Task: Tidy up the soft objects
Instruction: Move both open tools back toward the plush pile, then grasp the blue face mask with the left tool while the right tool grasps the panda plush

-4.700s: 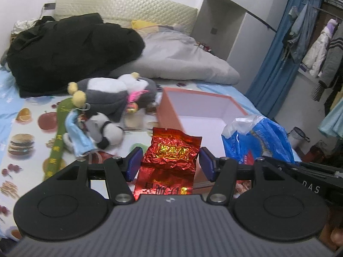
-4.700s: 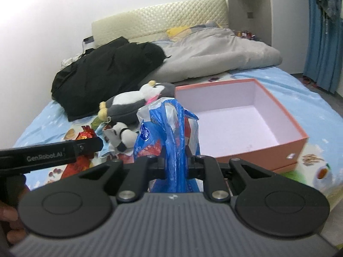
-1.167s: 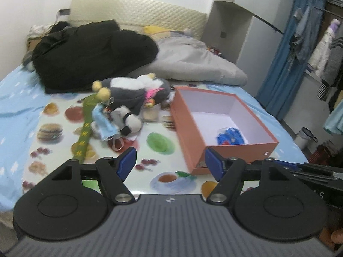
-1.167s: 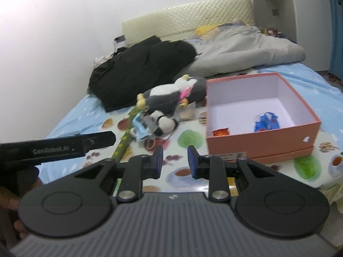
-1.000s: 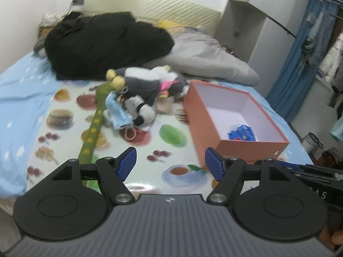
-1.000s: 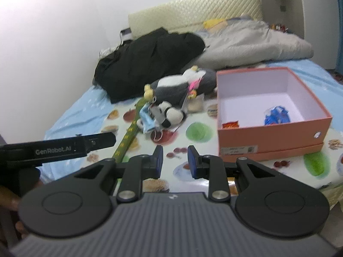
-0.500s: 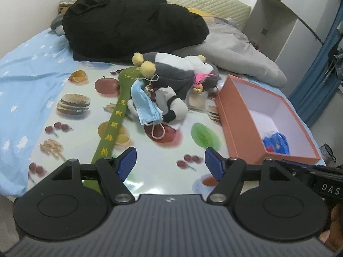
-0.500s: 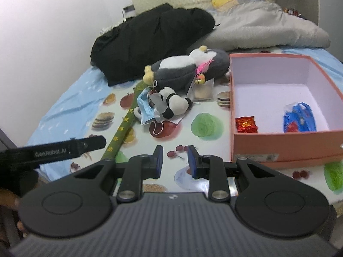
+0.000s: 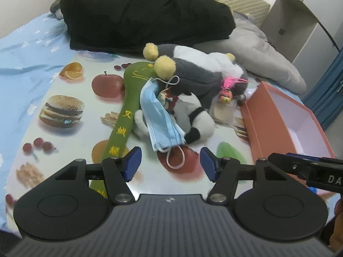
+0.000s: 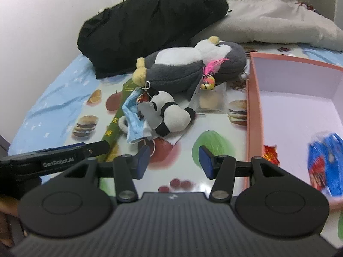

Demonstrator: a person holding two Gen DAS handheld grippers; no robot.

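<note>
Approaching the toy pile, both claws empty.
Left claw narrowing, right claw spreading, nothing between either; blue face mask lies draped on the panda plush, left of the orange box (likely next pick).

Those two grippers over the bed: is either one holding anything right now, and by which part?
Nothing is held. The left gripper and right gripper both stand open and empty, with the blue face mask lying on the bed ahead of them.
</note>
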